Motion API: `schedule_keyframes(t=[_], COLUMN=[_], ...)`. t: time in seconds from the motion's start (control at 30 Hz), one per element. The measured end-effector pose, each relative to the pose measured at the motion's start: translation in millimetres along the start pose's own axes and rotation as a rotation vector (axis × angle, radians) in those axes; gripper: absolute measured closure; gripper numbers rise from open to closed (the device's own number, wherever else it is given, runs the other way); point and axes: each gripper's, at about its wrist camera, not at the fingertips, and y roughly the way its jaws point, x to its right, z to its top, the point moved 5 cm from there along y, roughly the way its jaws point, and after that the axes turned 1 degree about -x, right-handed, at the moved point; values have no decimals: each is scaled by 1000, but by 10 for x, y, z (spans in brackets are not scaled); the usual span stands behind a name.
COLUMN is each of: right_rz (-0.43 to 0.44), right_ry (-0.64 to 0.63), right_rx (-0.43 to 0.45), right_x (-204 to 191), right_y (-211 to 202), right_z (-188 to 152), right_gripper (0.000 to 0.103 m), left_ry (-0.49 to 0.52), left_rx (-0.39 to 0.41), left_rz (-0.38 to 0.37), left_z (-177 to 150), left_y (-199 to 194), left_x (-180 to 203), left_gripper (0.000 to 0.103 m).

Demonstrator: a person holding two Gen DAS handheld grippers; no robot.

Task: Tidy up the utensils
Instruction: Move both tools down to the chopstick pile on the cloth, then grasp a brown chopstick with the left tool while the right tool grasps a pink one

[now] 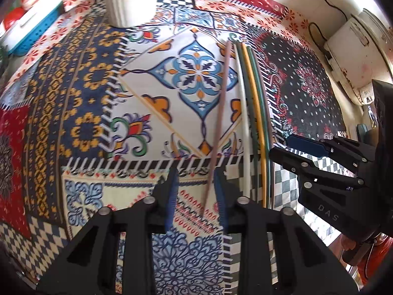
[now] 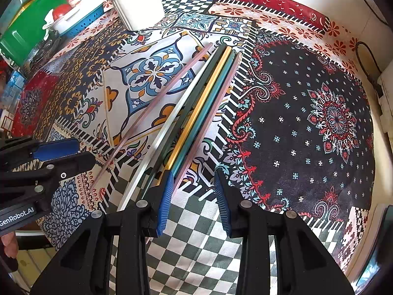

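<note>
Several long, slender chopsticks lie on the surface, which is covered by a patchwork-print cloth (image 1: pixel 81 93): a bundle of white, dark green, yellow, teal and pink plastic sticks (image 2: pixel 196 113) pressed side by side, and one lone mauve-pink chopstick (image 1: pixel 219 113) lying apart and angled away from them. One white ribbed plastic utensil holder (image 1: pixel 127 2) stands at the far edge, already carrying a few sticks. Left claw (image 1: pixel 196 196): blue-padded, parted to a moderate gap, straddling the near end of the lone chopstick, which lies close to the right-hand pad (image 1: pixel 219 191); nothing gripped yet. Right claw (image 2: pixel 194 196): likewise parted and empty, its left pad (image 2: pixel 165 196) just beside the bundle's near ends. Handling note, as judgement: lower the left claw until both pads flank the stick, centre it, close squarely, and lift level so the thin rod does not pivot or slip before reaching the holder.
</note>
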Motion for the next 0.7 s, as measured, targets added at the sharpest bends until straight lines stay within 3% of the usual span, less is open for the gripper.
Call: schedule_keyframes(t=[0.1, 0.17, 0.2, 0.37, 0.7], right_rz=[-20, -52, -55, -70, -71], right_ry=[15, 9, 12, 41, 45], right_rx=[-4, -9, -13, -28, -85], right_x=[131, 231, 253, 487, 804], right_y=[-19, -55, -60, -113, -215], right_z=[-25, -64, -73, -121, -307], right_gripper=[76, 96, 98, 98, 98], left_ry=[19, 27, 32, 1, -103], left_rx=[-18, -27, -19, -23, -85], left_rz=[-17, -21, -17, -7, 4], left_z=[55, 88, 110, 191, -42], left_y=[83, 136, 142, 191, 58], left_x=[74, 107, 119, 91, -310], left_gripper=[85, 88, 89, 100, 100])
